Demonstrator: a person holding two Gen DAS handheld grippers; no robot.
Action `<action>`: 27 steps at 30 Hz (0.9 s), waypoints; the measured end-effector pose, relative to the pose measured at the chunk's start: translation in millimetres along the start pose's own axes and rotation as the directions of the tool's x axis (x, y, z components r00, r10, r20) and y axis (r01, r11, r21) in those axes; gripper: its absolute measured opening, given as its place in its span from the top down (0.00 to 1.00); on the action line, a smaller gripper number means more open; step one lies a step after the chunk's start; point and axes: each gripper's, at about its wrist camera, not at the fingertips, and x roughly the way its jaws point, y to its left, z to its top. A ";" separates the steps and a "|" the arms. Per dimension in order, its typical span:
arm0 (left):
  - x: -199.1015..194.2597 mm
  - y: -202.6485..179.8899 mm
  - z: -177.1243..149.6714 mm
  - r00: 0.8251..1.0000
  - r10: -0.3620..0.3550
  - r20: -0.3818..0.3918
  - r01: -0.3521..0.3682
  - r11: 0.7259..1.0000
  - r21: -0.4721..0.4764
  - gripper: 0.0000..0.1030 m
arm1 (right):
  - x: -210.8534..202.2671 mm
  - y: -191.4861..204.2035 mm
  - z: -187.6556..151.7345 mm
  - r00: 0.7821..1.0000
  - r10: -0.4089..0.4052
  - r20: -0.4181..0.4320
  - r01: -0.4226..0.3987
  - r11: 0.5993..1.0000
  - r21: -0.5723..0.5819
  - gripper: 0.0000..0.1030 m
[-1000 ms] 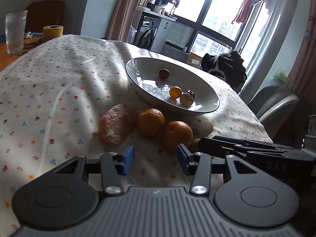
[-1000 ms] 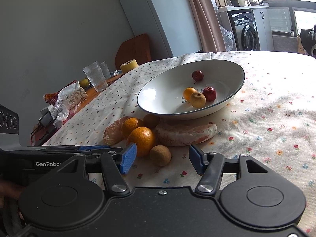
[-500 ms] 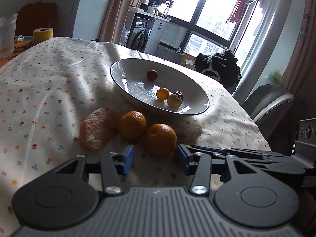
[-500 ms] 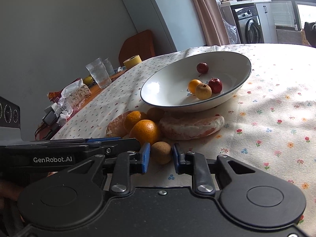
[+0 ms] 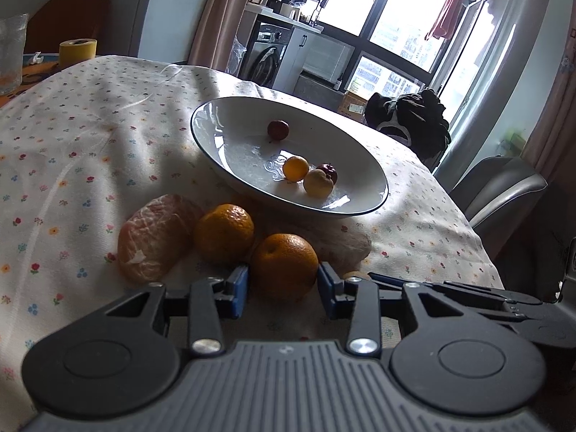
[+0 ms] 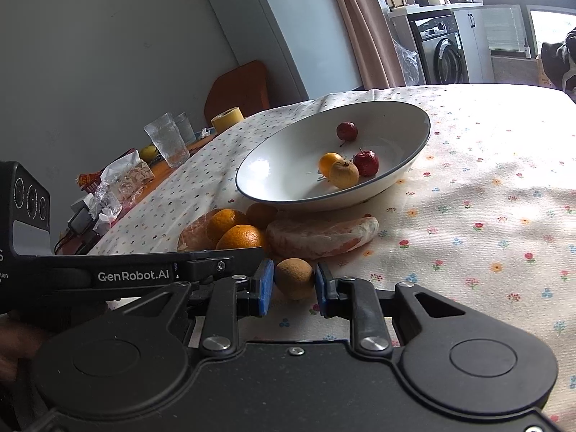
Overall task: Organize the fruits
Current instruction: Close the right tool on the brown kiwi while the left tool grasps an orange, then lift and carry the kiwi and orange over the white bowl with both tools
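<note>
Closing in on two fruits at once, the person brings both tools low over the flowered tablecloth [image 5: 90, 136]. The left gripper [image 5: 283, 285] has its blue pads set either side of the nearest orange [image 5: 284, 264], just about touching its flanks, though I cannot tell whether they are pressing yet; the fruit sits on the cloth just in front of the white bowl [image 5: 216, 144]. The right gripper [image 6: 292, 285] frames the small brown kiwi [image 6: 295, 277] the same way, pads hugging both sides, and a firm clamp is not something these views confirm. I'd judge the orange fairly heavy, round and firm with a dimpled skin that gives good friction, so a hold across its widest middle should do. The kiwi looks light, fuzzy and softer, likely to bruise or squirt out if pinched off-centre, so take it gently at the waist. Beside them lie a second orange [image 5: 223, 234], a peeled citrus chunk [image 5: 154, 237] and a long peeled segment [image 6: 320, 235]; those bare pieces look soft and tearable. Four small fruits already rest in the bowl.
</note>
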 end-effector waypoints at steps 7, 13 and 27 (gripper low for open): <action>-7.1 2.6 -0.9 1.000 -0.014 0.002 0.014 1.000 -0.026 0.64 | -3.8 3.9 3.6 0.999 -0.036 -0.006 0.036 0.999 -0.023 0.77; -23.5 3.6 0.4 0.998 -0.042 0.040 0.043 0.999 -0.025 0.64 | -9.0 11.1 5.9 0.998 -0.057 -0.002 0.057 0.998 -0.036 0.77; -48.8 7.5 12.0 0.991 -0.067 0.119 0.072 0.997 -0.034 0.64 | -26.0 27.1 27.2 0.995 -0.083 0.063 0.088 0.994 -0.072 0.77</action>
